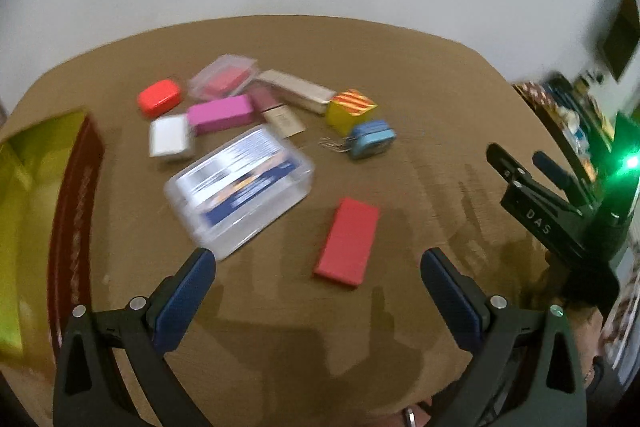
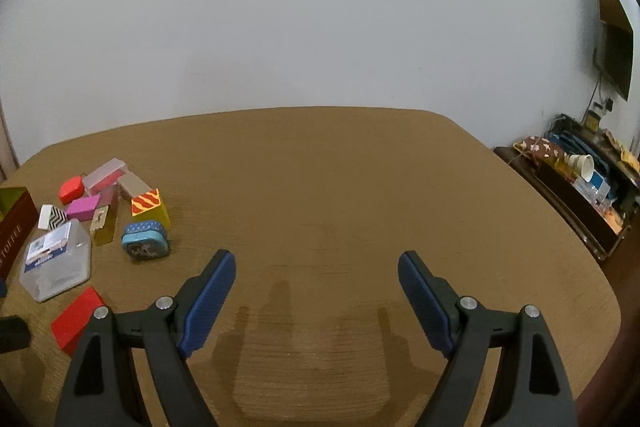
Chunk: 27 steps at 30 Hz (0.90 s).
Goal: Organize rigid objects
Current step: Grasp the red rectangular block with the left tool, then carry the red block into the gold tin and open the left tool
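Several small rigid boxes lie on the brown table (image 1: 420,75). In the left wrist view a flat red box (image 1: 347,241) lies just ahead of my open, empty left gripper (image 1: 318,259). A clear plastic case (image 1: 240,187) sits to its left, with a pink box (image 1: 220,113), an orange-red case (image 1: 159,97), a yellow striped cube (image 1: 351,109) and a blue tin (image 1: 372,139) behind. My right gripper (image 2: 316,263) is open and empty over bare table; the pile lies to its left, including the red box (image 2: 76,319) and the blue tin (image 2: 144,241).
An open box with a yellow-green inside and dark red wall (image 1: 76,211) stands at the table's left edge. The right gripper's body (image 1: 560,211) shows at the right of the left wrist view. A cluttered low shelf (image 2: 580,179) stands beyond the table's right edge.
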{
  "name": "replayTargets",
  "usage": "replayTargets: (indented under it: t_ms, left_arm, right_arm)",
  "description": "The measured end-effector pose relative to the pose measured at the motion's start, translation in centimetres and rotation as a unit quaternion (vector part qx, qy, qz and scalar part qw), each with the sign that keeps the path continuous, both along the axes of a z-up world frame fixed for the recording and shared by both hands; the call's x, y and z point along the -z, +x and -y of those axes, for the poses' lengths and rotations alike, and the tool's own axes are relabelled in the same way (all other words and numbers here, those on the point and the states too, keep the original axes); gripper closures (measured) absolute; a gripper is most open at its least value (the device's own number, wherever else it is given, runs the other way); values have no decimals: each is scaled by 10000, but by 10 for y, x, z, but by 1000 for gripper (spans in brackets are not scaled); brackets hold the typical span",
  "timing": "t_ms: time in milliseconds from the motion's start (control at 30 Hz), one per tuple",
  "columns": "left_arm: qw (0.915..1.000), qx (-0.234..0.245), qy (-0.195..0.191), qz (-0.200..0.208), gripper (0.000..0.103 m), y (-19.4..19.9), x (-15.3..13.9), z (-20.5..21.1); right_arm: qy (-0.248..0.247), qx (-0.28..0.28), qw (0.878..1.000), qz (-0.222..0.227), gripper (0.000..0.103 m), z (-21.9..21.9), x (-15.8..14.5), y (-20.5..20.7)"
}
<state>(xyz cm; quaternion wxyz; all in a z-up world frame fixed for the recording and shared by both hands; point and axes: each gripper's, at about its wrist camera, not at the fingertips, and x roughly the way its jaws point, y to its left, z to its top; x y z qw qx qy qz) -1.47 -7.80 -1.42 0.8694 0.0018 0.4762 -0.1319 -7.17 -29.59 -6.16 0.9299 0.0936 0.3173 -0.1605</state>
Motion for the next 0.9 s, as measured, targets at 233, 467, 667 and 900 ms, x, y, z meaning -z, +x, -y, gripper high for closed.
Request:
replayTargets:
  t_ms: [233, 467, 667, 900]
  left_arm:
    - [9973, 563, 419, -223, 14, 19, 14, 37]
    - [9940, 717, 679, -467, 40, 23, 32, 50]
    - [9955, 605, 646, -326, 76, 19, 31, 46]
    - [9989, 335, 260, -206, 77, 2, 1, 20]
  right_arm:
    - [331, -26, 9994, 3, 17, 12, 3, 2]
    - [430, -39, 9991, 29, 17, 10, 6, 6]
    - [429, -4, 9991, 23, 17, 8, 8, 10]
    - [515, 62, 9986, 27, 17, 8, 9, 10]
